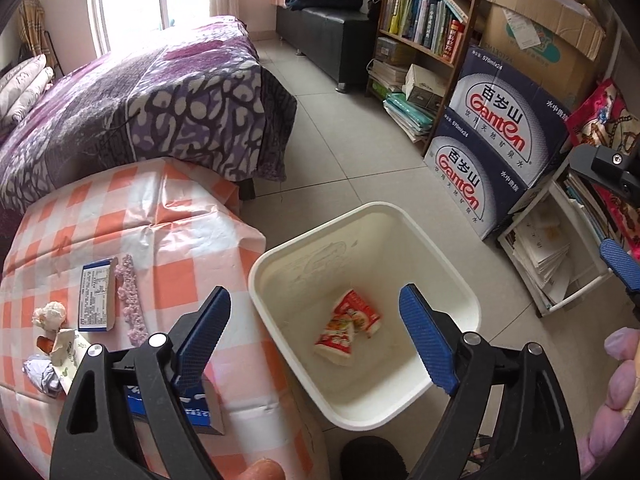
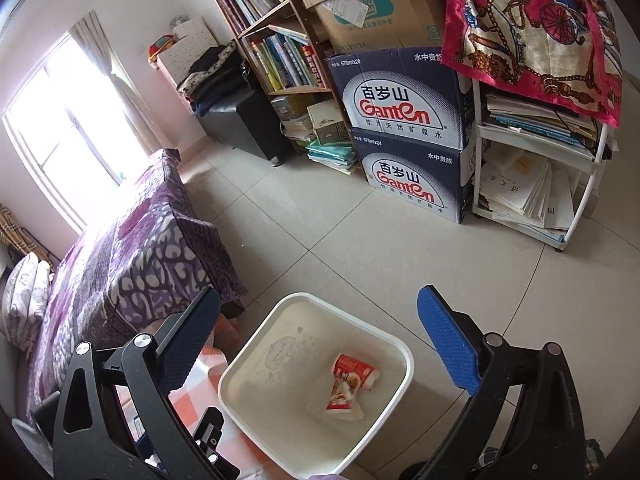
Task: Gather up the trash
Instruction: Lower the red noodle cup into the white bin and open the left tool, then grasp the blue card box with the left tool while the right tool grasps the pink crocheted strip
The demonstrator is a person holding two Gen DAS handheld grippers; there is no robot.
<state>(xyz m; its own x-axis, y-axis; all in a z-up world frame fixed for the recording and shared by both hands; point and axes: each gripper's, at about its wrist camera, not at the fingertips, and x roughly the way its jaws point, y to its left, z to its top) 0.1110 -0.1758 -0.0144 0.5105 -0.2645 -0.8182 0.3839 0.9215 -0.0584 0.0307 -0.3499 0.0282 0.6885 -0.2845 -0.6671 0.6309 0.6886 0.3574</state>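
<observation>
A white trash bin (image 1: 456,276) stands on the floor beside the table; it also shows in the right wrist view (image 2: 402,350). Two crushed red and white cups (image 1: 347,327) lie on its bottom, also seen from the right wrist (image 2: 349,380). My left gripper (image 1: 316,334) is open and empty above the bin's left rim. My right gripper (image 2: 320,344) is open and empty above the bin. On the checked tablecloth (image 1: 132,216) lie a blue and white packet (image 1: 96,295), crumpled paper balls (image 1: 50,315), a torn wrapper (image 1: 66,350) and a blue box (image 1: 192,404) under my left finger.
A purple crochet strip (image 1: 130,296) lies on the table. A bed with a purple cover (image 1: 132,92) stands behind it. Blue Ganten boxes (image 2: 404,132), a bookshelf (image 2: 276,52) and a white rack of papers (image 2: 536,184) line the far side of the tiled floor.
</observation>
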